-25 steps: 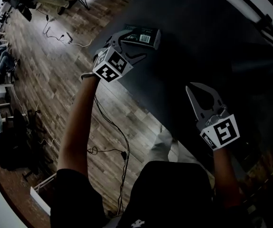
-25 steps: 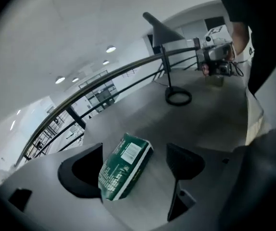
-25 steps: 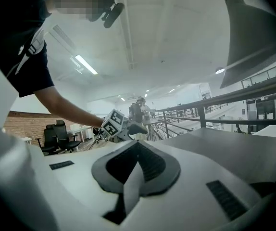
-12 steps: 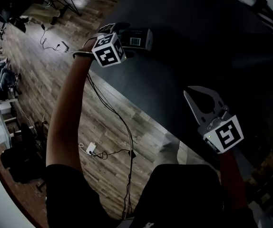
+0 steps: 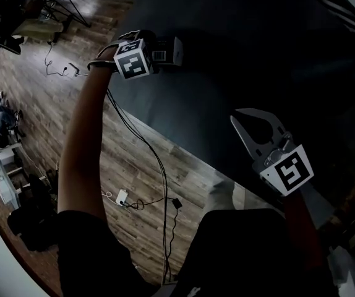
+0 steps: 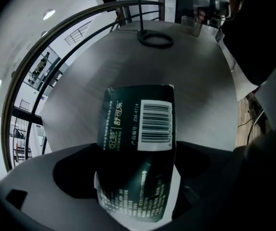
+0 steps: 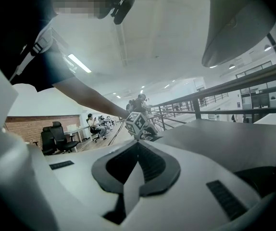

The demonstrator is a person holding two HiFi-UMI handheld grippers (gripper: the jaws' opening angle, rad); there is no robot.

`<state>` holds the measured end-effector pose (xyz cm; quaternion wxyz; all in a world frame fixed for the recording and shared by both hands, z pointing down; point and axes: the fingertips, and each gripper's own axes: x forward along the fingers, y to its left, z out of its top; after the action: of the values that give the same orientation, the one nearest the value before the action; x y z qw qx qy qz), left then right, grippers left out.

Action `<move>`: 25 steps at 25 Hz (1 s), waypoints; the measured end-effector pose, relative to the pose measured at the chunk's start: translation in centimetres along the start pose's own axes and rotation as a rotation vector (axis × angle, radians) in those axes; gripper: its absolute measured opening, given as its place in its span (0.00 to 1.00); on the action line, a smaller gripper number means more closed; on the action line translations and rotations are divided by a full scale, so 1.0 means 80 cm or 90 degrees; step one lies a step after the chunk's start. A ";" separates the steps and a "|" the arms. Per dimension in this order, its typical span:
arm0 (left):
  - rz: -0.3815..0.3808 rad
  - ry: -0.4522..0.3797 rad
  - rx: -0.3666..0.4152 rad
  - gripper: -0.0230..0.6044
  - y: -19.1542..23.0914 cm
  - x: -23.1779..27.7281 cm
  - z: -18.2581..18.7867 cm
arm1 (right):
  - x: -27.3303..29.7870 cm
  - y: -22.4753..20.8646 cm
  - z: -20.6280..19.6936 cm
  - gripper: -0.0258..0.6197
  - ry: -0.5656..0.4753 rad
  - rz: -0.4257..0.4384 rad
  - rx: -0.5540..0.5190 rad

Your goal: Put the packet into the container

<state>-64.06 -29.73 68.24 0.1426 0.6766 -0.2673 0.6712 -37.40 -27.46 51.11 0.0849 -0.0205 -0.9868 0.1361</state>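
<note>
The dark desk (image 5: 239, 54) carries the packet (image 6: 138, 114) flat near its edge, ready for a grab from above. The left gripper (image 6: 135, 153) straddles it, jaws just opened wide, not yet pinching. The right gripper (image 7: 137, 146) idles aside, jaws closed and empty.

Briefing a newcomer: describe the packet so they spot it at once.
Start at the dark table; near its edge by the wood floor, the packet lies between the jaws of the left gripper, which have just been opening. It is dark green with a white barcode panel, unlike the plain black ring farther along.
</note>
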 end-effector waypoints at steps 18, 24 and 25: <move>-0.005 -0.033 -0.004 0.72 -0.013 -0.041 0.019 | 0.010 -0.004 0.039 0.05 0.014 -0.006 -0.041; 0.002 -0.042 0.009 0.72 -0.039 -0.090 0.036 | 0.009 0.010 0.062 0.05 0.031 -0.002 -0.067; 0.004 -0.050 0.012 0.72 -0.047 -0.098 0.042 | 0.007 0.013 0.063 0.05 0.039 0.000 -0.071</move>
<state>-58.83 -27.16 60.98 0.1234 0.7026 -0.2686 0.6473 -38.82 -27.71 46.16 0.1138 -0.0295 -0.9898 0.0801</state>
